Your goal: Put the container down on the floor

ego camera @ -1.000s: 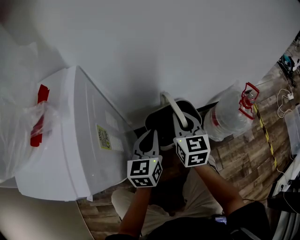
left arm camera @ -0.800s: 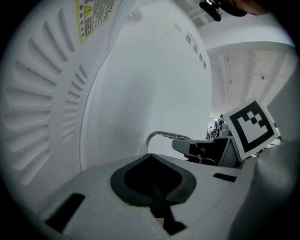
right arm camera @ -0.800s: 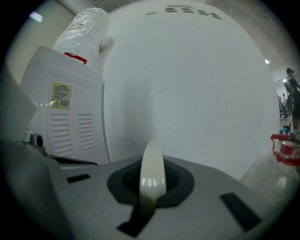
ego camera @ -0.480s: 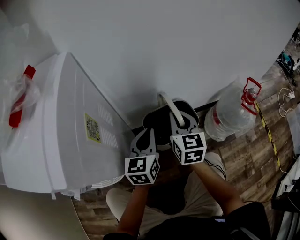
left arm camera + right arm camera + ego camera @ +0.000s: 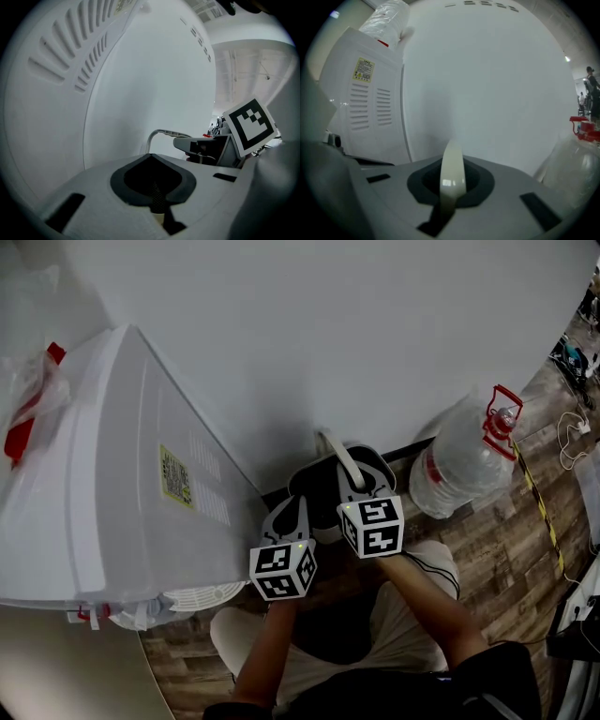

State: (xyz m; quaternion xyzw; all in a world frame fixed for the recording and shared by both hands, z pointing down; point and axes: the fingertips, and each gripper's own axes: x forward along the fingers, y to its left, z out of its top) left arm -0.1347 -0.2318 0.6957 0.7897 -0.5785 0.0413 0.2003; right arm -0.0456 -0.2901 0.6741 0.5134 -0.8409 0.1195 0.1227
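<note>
Between the white appliance [image 5: 122, 493] and the clear water bottle [image 5: 459, 470], close against the white wall [image 5: 328, 334], the dark container [image 5: 317, 487] hangs by its pale handle [image 5: 345, 463]; whether its base touches the wooden floor [image 5: 506, 549] cannot be seen. The right gripper [image 5: 361, 488] is clamped on that handle, which runs up through its closed jaws in the right gripper view. The left gripper [image 5: 298, 510] sits just beside it at the container's near edge, jaws drawn together, and whether they pinch anything cannot be made out.
</note>
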